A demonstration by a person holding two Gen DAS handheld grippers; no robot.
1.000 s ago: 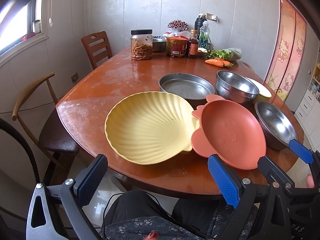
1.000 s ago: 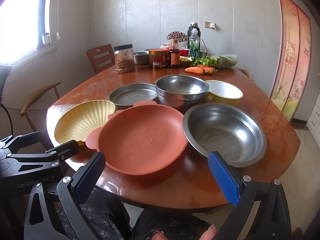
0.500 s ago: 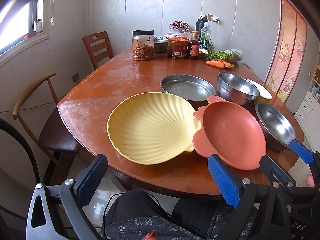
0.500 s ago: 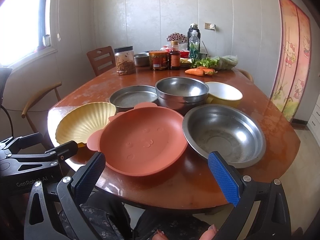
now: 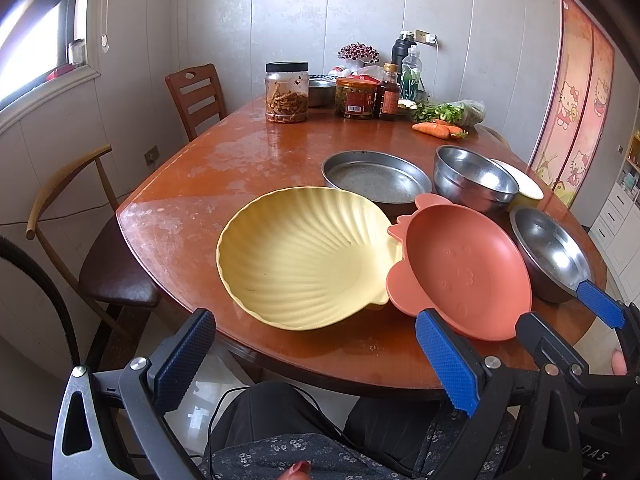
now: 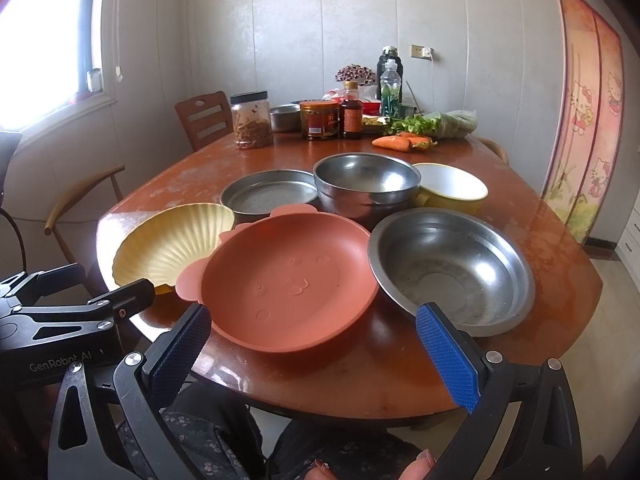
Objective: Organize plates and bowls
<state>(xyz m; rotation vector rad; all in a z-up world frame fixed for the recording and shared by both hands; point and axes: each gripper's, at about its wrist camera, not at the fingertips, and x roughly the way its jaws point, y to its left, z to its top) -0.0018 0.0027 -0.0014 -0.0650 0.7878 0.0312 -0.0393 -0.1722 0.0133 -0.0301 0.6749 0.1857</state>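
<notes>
A yellow shell-shaped plate (image 5: pixel 304 256) lies at the table's near edge, and also shows in the right wrist view (image 6: pixel 172 240). An orange bear-shaped plate (image 5: pixel 460 268) (image 6: pixel 288 284) overlaps its right side. To the right is a wide steel bowl (image 5: pixel 552 248) (image 6: pixel 452 268). Behind stand a steel pan (image 5: pixel 376 176) (image 6: pixel 268 196), stacked deep steel bowls (image 5: pixel 476 178) (image 6: pixel 366 184) and a yellow bowl with white inside (image 6: pixel 452 186). My left gripper (image 5: pixel 316 360) is open below the shell plate. My right gripper (image 6: pixel 316 352) is open before the orange plate.
Jars (image 5: pixel 287 92), bottles (image 6: pixel 351 110), carrots (image 6: pixel 400 142) and greens stand at the far end of the brown table (image 5: pixel 240 160). Wooden chairs (image 5: pixel 196 96) stand at the left. A person's lap is under the near table edge.
Both grippers have drifted slightly lower and back, so the dishes sit a little higher in view. No dish has moved; both grippers stay open.
</notes>
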